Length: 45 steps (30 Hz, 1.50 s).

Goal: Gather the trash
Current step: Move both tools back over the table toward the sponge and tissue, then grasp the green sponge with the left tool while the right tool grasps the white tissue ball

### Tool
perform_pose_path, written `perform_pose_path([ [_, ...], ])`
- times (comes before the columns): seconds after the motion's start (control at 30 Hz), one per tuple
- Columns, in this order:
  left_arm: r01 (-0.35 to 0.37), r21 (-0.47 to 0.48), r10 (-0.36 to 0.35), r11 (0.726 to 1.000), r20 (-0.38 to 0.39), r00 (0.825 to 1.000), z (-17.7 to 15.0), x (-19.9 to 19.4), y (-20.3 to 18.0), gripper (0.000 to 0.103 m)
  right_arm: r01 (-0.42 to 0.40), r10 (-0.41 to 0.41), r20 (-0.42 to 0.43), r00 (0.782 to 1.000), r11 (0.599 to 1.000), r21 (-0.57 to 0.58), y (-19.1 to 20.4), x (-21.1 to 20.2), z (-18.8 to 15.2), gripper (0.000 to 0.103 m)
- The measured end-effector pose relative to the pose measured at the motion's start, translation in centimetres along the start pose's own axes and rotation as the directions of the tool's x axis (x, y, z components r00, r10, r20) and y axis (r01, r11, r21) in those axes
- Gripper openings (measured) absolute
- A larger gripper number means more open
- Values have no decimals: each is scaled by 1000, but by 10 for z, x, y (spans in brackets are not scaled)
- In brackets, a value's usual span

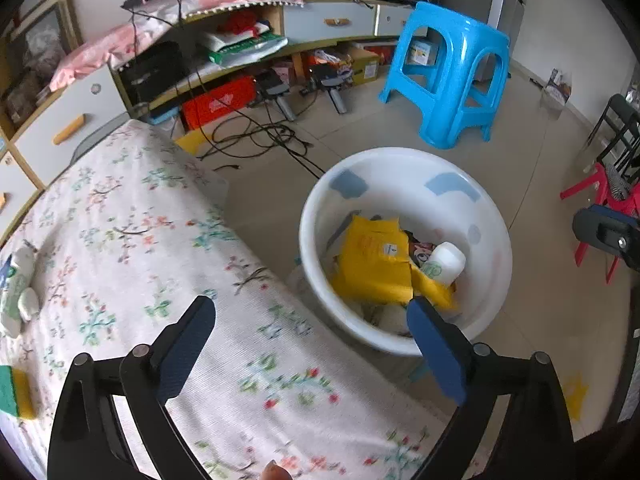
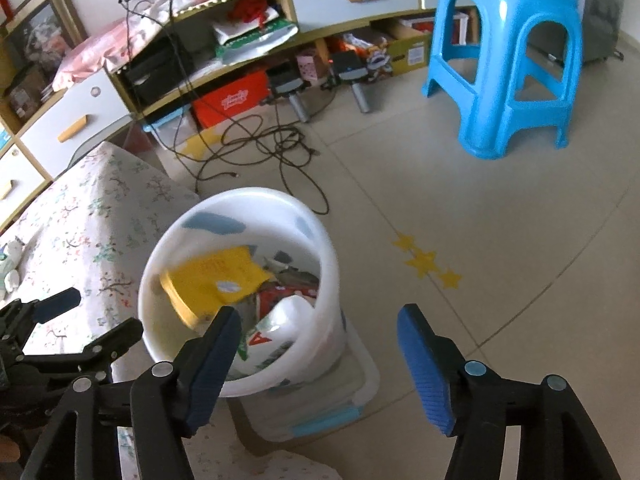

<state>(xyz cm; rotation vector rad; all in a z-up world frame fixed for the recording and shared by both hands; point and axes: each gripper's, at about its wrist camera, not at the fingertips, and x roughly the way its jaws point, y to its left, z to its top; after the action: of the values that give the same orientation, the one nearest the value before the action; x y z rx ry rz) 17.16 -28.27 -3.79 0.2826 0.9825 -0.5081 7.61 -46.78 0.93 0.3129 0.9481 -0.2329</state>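
Trash: yellow packet (image 1: 372,260) and white bottle (image 1: 446,262) lie inside the white bucket (image 1: 492,248) beside your table (image 1: 132,232).
Left gripper (image 1: 310,344): your jaws spread, nothing between.
Right gripper (image 2: 320,356): your jaws apart, empty.

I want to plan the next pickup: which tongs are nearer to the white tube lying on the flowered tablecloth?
Left. The left tongs hang open over the tablecloth, with the white tube off to their left. The right tongs, also open, are over the white bucket, beyond the table edge.
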Motion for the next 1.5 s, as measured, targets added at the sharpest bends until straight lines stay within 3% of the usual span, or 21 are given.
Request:
perform_pose_path([
  [0.43,-54,-116,56,992,8,998,-33,-34,74,102,-30,30,-1,1000,998,-62,50,2,-2,75],
  [0.93,-193,-221,188,956,-42,981,-82,-62,164,102,-78,76,-24,997,986,-146,126,15,-7,80],
  [1.13,-259,-266,250,928,-69,966,-99,-70,209,102,-93,87,-41,995,980,-175,156,25,-9,80],
  [1.5,-338,-434,316,835,-125,941,-128,-70,299,102,-118,100,-83,991,960,-253,215,47,-16,81],
])
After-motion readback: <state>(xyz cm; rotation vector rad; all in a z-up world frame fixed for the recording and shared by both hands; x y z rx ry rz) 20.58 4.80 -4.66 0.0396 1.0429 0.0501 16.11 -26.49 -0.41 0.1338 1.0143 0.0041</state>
